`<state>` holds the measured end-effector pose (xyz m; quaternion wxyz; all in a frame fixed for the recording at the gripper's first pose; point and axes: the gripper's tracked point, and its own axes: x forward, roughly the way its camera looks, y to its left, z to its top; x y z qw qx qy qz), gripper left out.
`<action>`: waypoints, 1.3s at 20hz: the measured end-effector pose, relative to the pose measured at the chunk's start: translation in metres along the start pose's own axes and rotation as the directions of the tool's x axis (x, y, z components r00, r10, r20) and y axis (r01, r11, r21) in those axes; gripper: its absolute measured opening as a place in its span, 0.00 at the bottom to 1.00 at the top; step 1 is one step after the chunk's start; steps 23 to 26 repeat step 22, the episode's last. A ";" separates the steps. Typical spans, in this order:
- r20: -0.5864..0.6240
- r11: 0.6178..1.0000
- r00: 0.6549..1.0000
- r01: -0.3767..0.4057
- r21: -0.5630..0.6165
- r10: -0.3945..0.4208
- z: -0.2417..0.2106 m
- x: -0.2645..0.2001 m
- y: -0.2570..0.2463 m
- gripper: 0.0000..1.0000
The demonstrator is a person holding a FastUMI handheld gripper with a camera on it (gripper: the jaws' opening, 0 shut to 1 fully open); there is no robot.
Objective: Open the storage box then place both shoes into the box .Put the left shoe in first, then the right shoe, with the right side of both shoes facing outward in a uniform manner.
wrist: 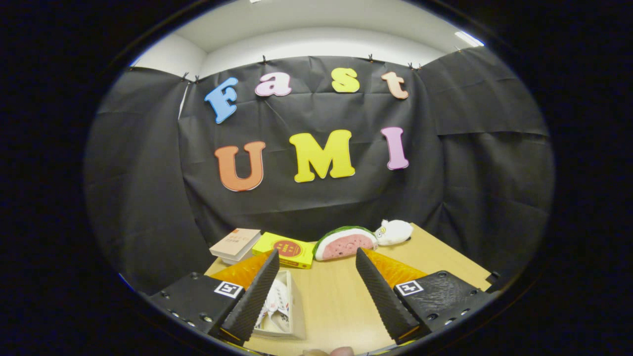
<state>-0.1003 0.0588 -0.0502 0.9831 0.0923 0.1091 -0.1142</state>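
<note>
Hovering over a light wooden desk [336,301], the gripper [316,291] has its two fingers [257,296] spread wide apart, released and grasping nothing; bare desk shows in the broad gap between them. Low in the frame, just inside and partly behind the left finger, sits a pale storage box [292,306], and a white shoe [276,309] with dark markings lies inside it. The finger stands over the box's edge, and I cannot tell whether it touches the box. A fingertip of the person's hand [329,352] peeks in at the very bottom centre of the frame.

Beyond the fingers, along the far edge of the desk in the lower middle of the frame, things stand in a row: a tan book [236,243] on the left, a yellow box [284,249] with a red round mark beside it, a watermelon-slice plush [345,243] touching that box, and a small white plush toy [395,231] just right of the slice.

Black cloth [148,198] hangs behind the desk across the middle of the frame, clipped along its top. Above it, at the top of the frame, show a white wall and ceiling [321,44], with a bright ceiling light [469,38] at upper right.
</note>
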 end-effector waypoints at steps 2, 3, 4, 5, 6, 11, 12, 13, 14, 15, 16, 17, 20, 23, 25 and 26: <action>0.009 1.000 1.000 -0.008 -0.002 0.008 0.002 -0.013 -0.010 0.96; 0.006 1.000 1.000 -0.010 0.005 0.010 0.001 -0.020 -0.016 0.96; 0.004 1.000 1.000 -0.012 0.015 0.012 0.001 -0.026 -0.019 0.96; 0.005 1.000 1.000 -0.012 0.023 0.012 0.001 -0.032 -0.025 0.96; 0.009 1.000 1.000 -0.012 0.028 0.012 0.002 -0.038 -0.030 0.96; 0.016 0.999 0.999 -0.037 0.024 0.036 -0.003 -0.064 -0.042 0.96; 0.020 0.999 0.999 -0.044 0.024 0.043 -0.002 -0.068 -0.044 0.96; 0.022 0.999 0.999 -0.050 0.022 0.049 -0.001 -0.072 -0.045 0.96; 0.025 0.998 0.998 -0.058 0.022 0.058 -0.001 -0.074 -0.046 0.96; 0.026 0.998 0.997 -0.067 0.021 0.066 -0.002 -0.077 -0.047 0.96; 0.028 0.997 0.997 -0.074 0.017 0.074 -0.001 -0.081 -0.047 0.96; 0.033 0.997 0.996 -0.081 0.012 0.081 0.000 -0.085 -0.048 0.96; 0.035 0.995 0.994 -0.103 -0.005 0.103 0.000 -0.091 -0.050 0.96; 0.035 0.994 0.993 -0.113 -0.009 0.113 0.000 -0.095 -0.050 0.96; 0.035 0.994 0.993 -0.113 -0.009 0.113 0.000 -0.095 -0.050 0.96; 0.035 0.994 0.993 -0.113 -0.009 0.113 0.000 -0.095 -0.050 0.96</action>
